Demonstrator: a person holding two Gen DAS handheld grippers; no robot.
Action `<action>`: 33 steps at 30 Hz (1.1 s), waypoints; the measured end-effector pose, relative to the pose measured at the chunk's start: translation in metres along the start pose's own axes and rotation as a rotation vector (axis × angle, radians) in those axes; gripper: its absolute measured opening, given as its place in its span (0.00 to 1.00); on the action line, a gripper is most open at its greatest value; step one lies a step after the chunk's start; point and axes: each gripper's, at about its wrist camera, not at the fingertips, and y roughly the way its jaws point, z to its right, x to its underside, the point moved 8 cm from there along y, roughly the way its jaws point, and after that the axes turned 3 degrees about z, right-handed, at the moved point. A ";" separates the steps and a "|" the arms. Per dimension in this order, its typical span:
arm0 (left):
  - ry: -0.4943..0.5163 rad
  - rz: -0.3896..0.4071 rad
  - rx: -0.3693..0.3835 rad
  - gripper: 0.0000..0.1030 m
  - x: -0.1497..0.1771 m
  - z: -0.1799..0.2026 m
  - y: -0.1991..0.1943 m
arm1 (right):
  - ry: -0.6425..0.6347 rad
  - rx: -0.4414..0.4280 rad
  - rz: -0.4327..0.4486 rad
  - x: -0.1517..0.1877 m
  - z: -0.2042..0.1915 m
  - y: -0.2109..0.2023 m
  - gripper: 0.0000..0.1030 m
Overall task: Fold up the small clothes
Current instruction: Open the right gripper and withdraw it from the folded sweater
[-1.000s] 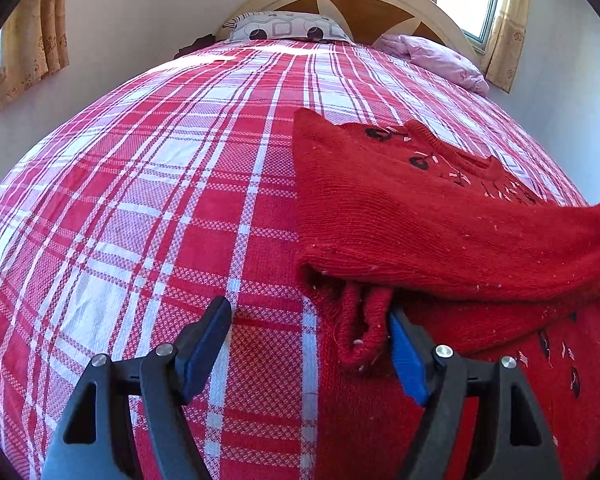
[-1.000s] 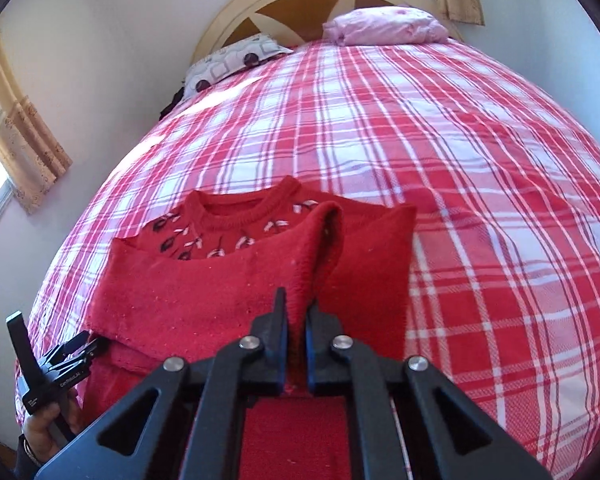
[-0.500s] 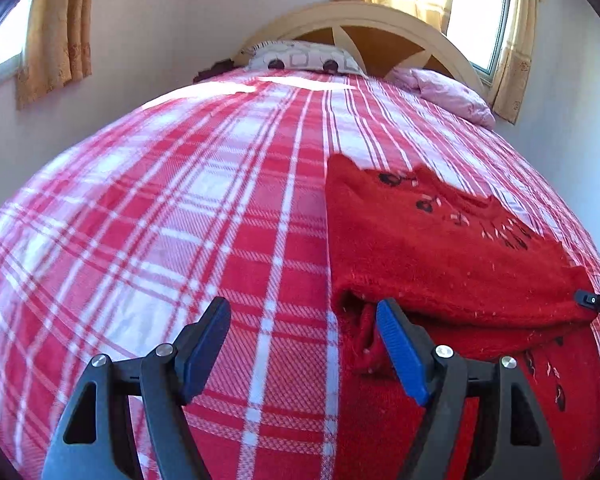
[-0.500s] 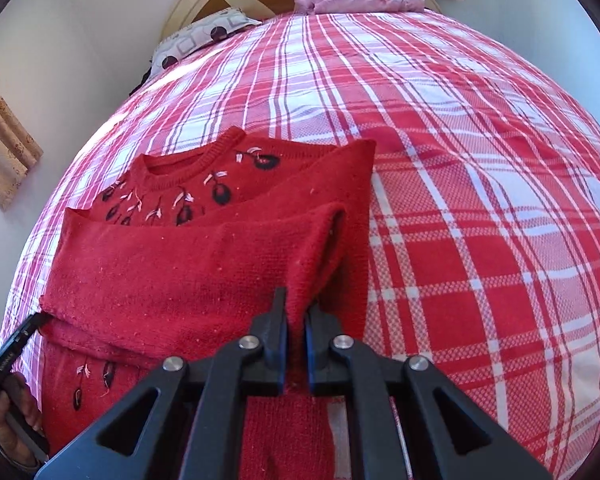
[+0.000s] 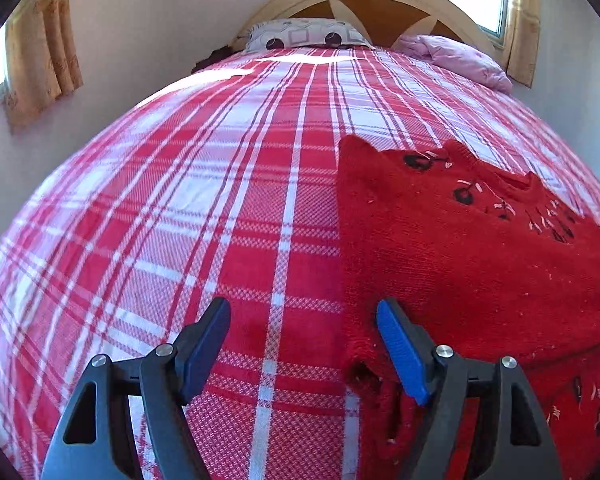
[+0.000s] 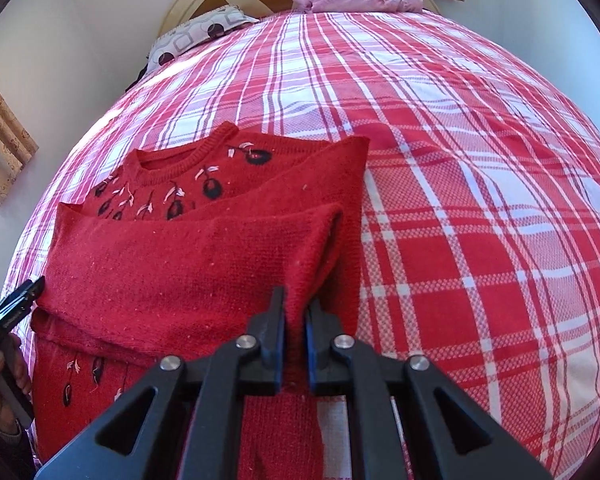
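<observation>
Red sweater [image 6: 188, 280] on plaid bedspread [image 6: 460, 200], right gripper [image 6: 296, 312] pinching its fold, left gripper [image 5: 304, 344] spread, seemingly empty.

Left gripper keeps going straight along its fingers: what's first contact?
Probably the red-and-white plaid bedspread: the open left gripper frames bare cover. The red knitted sweater sits by its right finger; depth unclear.

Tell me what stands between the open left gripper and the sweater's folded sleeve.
Nothing visible. The left gripper is open over the plaid bedspread, and the red sweater lies right beside its blue pad, sleeve cuff unobstructed.
</observation>
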 end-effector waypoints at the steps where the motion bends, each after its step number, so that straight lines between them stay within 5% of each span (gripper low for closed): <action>1: -0.019 -0.004 0.008 0.74 0.000 -0.003 0.001 | 0.000 0.001 0.002 0.001 0.001 0.000 0.10; 5: -0.030 0.011 0.031 0.74 -0.005 -0.002 -0.007 | -0.023 0.025 0.002 0.001 0.000 -0.001 0.11; 10: -0.043 0.081 0.038 0.74 -0.027 -0.002 -0.026 | -0.060 0.083 0.056 -0.012 -0.012 -0.019 0.24; 15: 0.031 0.058 0.007 0.74 -0.033 0.008 -0.008 | -0.127 0.035 0.126 -0.027 -0.044 -0.037 0.55; 20: 0.063 0.019 -0.007 0.74 -0.025 0.014 0.010 | -0.196 -0.029 0.074 -0.022 -0.076 -0.017 0.54; 25: 0.038 -0.001 0.003 0.74 -0.020 0.009 0.017 | -0.181 0.008 -0.003 -0.006 -0.067 0.011 0.42; 33: 0.068 -0.001 0.003 0.74 -0.017 0.010 0.006 | -0.212 0.043 0.011 0.006 -0.061 0.005 0.42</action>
